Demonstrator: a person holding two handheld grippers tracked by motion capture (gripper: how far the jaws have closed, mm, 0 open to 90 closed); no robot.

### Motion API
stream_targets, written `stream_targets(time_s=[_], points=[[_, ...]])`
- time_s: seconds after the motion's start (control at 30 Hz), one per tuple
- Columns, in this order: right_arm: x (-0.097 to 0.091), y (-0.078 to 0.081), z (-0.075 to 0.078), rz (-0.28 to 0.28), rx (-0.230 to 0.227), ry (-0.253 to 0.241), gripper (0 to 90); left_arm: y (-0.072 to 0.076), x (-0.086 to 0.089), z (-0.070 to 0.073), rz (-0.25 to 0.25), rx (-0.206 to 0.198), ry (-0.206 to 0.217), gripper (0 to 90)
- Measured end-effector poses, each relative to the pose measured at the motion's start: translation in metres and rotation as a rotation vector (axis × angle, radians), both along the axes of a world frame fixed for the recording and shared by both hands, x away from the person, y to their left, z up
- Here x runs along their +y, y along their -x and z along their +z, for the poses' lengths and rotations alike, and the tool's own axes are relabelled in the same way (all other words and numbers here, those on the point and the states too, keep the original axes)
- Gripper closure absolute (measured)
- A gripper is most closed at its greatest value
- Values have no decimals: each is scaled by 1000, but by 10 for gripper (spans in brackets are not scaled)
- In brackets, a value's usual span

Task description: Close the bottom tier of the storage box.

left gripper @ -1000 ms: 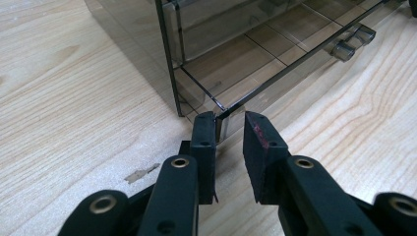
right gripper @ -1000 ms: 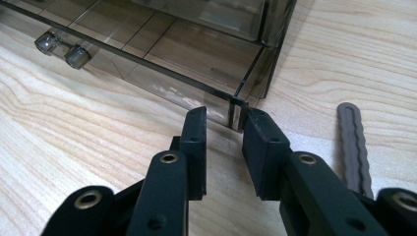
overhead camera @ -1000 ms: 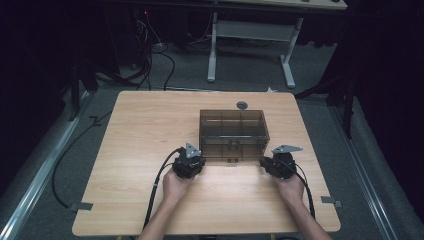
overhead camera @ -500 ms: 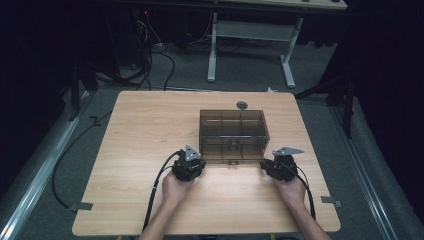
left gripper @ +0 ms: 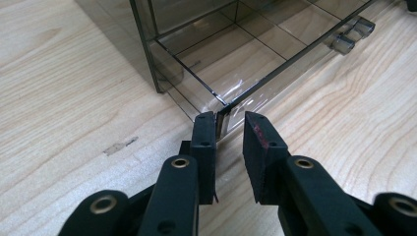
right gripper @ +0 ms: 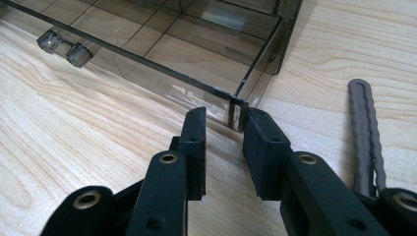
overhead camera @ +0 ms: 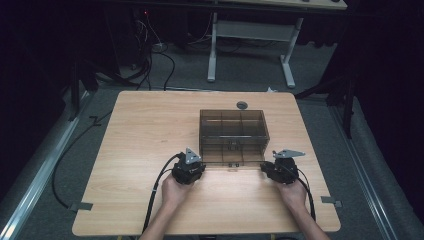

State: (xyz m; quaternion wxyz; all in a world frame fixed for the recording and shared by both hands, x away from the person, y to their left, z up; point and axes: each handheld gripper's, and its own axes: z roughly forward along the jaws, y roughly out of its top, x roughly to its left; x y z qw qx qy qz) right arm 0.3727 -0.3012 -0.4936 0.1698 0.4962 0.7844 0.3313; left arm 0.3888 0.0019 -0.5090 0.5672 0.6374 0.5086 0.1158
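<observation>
- The smoky clear compartment box (overhead camera: 233, 137) sits right of centre on the wooden bench (overhead camera: 140, 135), its near edge toward the person at the bottom of the frame; a small dark disc (overhead camera: 242, 105) lies just beyond its far side.
- The left claw (overhead camera: 188, 170) is at the box's near-left corner, the right claw (overhead camera: 283, 169) at its near-right corner, each held in a hand (overhead camera: 172, 192) coming up from the bottom.
- Left claw (left gripper: 229, 142): released, jaws apart, with the box corner (left gripper: 223, 115) standing in the gap and touching, or nearly touching, the jaw at centre-left of that frame.
- Right claw (right gripper: 223, 145): also released, jaws apart, the other corner (right gripper: 237, 112) in the gap, close against the jaw at centre-right.
- Risk, as a judgement: the corners are thin, glossy plastic. Closing on so little could let the jaws slide off the edge, or twist the box if one side bites first.
- An uneven pull by the two hands would skew the box or drag it across the bench.
- If the near panel is a lid or drawer front, a squeeze could pop the small clear latches (left gripper: 350, 37) unexpectedly; I cannot tell which it is.
- The high view gives the overall layout and both hands, but not the jaw gaps.
- The gripper views show the gaps, the inner dividers (right gripper: 162, 37) and a ribbed grey cable (right gripper: 366, 137) at the right edge.
</observation>
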Motion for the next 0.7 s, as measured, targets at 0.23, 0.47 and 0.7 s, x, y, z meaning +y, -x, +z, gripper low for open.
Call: stream_targets(time_s=[0.23, 0.47, 0.7], points=[[1, 2, 0, 3, 2, 4, 711, 3, 0, -1, 8, 6, 16, 756], [1, 6, 0, 9, 0, 7, 711, 7, 1, -1, 0, 7, 14, 755], [1, 10, 0, 11, 2, 1, 711, 11, 2, 0, -13, 12, 6, 756]])
